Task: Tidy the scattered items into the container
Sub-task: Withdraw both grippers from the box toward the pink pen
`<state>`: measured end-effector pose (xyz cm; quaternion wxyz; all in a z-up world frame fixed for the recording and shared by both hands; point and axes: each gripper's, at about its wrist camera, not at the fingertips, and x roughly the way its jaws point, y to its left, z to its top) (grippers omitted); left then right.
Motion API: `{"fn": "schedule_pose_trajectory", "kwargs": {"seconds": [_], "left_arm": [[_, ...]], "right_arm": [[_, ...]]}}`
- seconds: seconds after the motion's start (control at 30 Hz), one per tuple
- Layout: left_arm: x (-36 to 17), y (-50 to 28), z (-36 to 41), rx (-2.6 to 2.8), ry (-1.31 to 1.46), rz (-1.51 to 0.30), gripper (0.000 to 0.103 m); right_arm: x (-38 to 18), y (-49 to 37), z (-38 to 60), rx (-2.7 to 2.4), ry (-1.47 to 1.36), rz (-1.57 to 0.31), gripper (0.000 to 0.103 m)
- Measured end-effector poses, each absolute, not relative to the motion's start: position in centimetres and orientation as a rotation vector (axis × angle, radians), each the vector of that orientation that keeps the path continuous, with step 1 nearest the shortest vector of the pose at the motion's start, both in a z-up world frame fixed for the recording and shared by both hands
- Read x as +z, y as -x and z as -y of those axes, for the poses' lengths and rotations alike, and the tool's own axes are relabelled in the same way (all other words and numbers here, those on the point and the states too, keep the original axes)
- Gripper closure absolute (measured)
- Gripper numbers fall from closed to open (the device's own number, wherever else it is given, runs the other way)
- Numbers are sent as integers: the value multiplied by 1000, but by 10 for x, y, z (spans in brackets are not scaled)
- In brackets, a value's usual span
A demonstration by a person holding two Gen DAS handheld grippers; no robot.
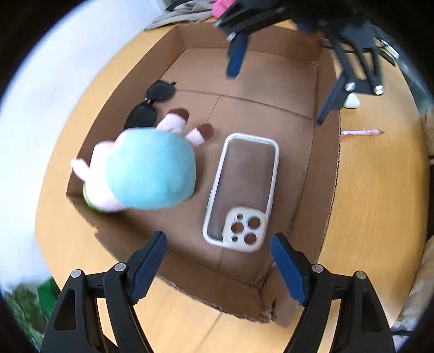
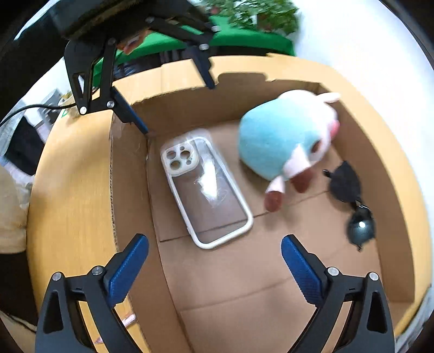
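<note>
An open cardboard box (image 1: 322, 173) (image 2: 130, 190) sits on a round wooden table. Inside lie a clear phone case with a white rim (image 1: 241, 190) (image 2: 206, 190), a blue and pink plush toy (image 1: 146, 168) (image 2: 284, 138) and black sunglasses (image 1: 152, 103) (image 2: 352, 206). My left gripper (image 1: 219, 266) is open and empty above the box's near wall; it also shows in the right wrist view (image 2: 176, 106). My right gripper (image 2: 214, 268) is open and empty over the box's opposite side; it also shows in the left wrist view (image 1: 276, 89).
A pink pen (image 1: 360, 132) and a small white object (image 1: 351, 101) lie on the table (image 1: 379, 203) outside the box. A pink item (image 1: 219, 6) and grey cloth (image 1: 184, 13) lie beyond the box. Green cloth and plants (image 2: 244, 30) stand past the table (image 2: 73, 195) edge.
</note>
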<state>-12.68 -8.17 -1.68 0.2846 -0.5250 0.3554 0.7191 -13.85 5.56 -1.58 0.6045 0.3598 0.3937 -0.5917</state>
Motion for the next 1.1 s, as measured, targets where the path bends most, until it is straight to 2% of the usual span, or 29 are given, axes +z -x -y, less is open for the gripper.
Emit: {"fn": "schedule_pose_trajectory", "kwargs": {"seconds": [0.07, 0.17, 0.3, 0.37, 0.53, 0.7, 0.97, 1.1], "left_arm": [[-22, 133, 70, 1946, 1406, -979, 23], [1, 114, 62, 2044, 1337, -962, 23], [42, 101, 34, 2280, 1109, -956, 23], [60, 83, 22, 2446, 1009, -887, 23], [65, 44, -7, 2710, 969, -494, 23], [51, 14, -31, 2789, 972, -135, 23], [33, 9, -54, 2822, 1037, 201, 23], [25, 16, -61, 2859, 1045, 271, 23]], "right_arm": [[-6, 131, -64, -1403, -822, -896, 3], [7, 123, -74, -1447, -779, -890, 3], [21, 117, -86, -1627, -754, -835, 1], [34, 105, -111, -1828, -745, -756, 1], [44, 61, -158, -2099, -712, -542, 1], [39, 42, -184, -2222, -791, -426, 1], [32, 27, -211, -2294, -842, -389, 1], [29, 28, -219, -2295, -837, -376, 1]]}}
